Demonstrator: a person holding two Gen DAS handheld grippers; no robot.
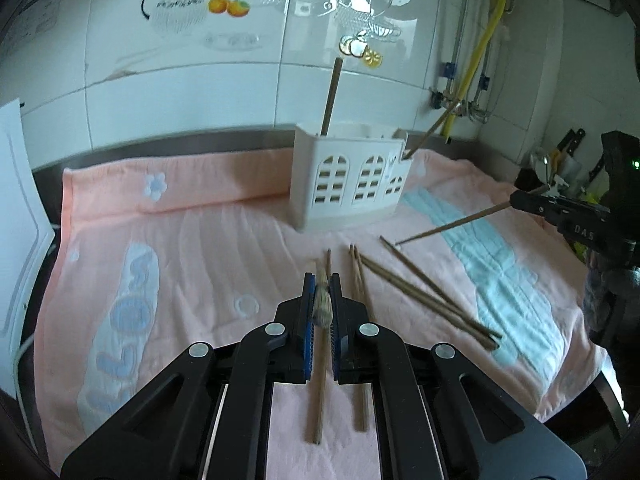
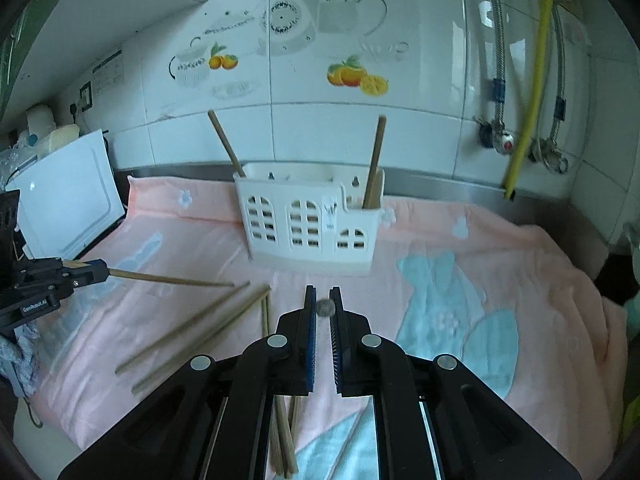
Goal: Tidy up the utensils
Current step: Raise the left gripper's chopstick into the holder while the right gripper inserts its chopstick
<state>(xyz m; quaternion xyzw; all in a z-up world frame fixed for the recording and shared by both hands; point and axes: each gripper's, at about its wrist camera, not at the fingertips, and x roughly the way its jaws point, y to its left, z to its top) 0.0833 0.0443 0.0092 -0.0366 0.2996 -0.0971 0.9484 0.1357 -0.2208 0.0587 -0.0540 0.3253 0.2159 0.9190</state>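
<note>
Left gripper (image 1: 322, 292) and right gripper (image 2: 323, 304) each clamp one chopstick (image 1: 452, 226); thin grips risk slippage short of the far holder (image 1: 348, 176).

Matt wooden chopsticks (image 1: 424, 292), glossy plastic holder (image 1: 348, 184), soft terry towel (image 1: 208, 248).

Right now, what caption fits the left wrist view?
Left tongs and right tongs each lift a chopstick toward the white holder.
</note>
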